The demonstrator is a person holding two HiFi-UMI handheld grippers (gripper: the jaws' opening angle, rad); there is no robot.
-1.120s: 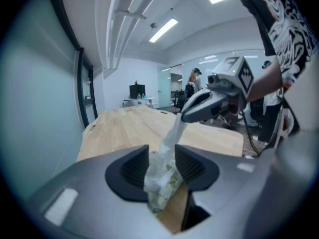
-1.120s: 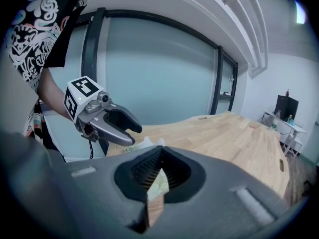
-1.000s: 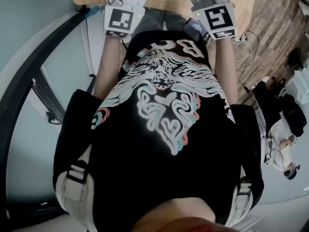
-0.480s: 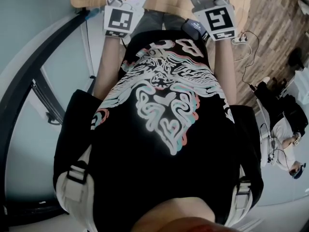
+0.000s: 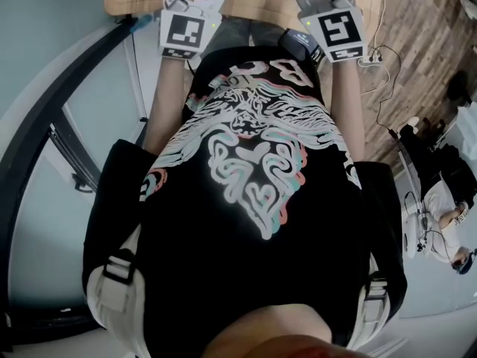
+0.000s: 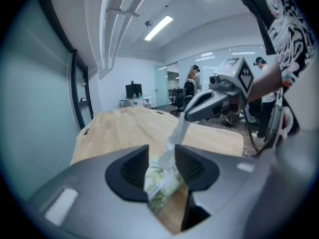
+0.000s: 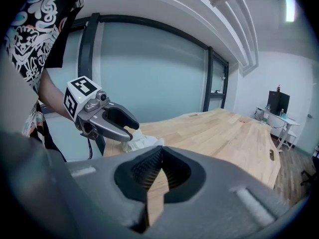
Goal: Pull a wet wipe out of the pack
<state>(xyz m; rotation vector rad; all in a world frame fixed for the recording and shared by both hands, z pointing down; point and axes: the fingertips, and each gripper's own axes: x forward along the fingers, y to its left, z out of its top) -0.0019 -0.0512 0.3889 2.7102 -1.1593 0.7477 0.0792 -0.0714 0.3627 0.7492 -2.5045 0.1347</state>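
Observation:
My left gripper is shut on a green-and-white wet wipe pack, held above the wooden table. From the pack's top a white wipe stretches up and right to the tips of my right gripper, which are shut on its end. In the right gripper view my right gripper has its jaws together. Beyond it, my left gripper holds the pale pack. The head view shows only the two marker cubes; the jaws are cut off at the top edge.
The long table runs alongside a glass wall with dark frames. People and office chairs stand beyond its far end. Cables and a power strip lie on the floor to the right. My torso fills the head view.
In the head view both marker cubes stay almost in place. The table's edge and the floor behind them have drifted slightly, and a person at the right edge has shifted.

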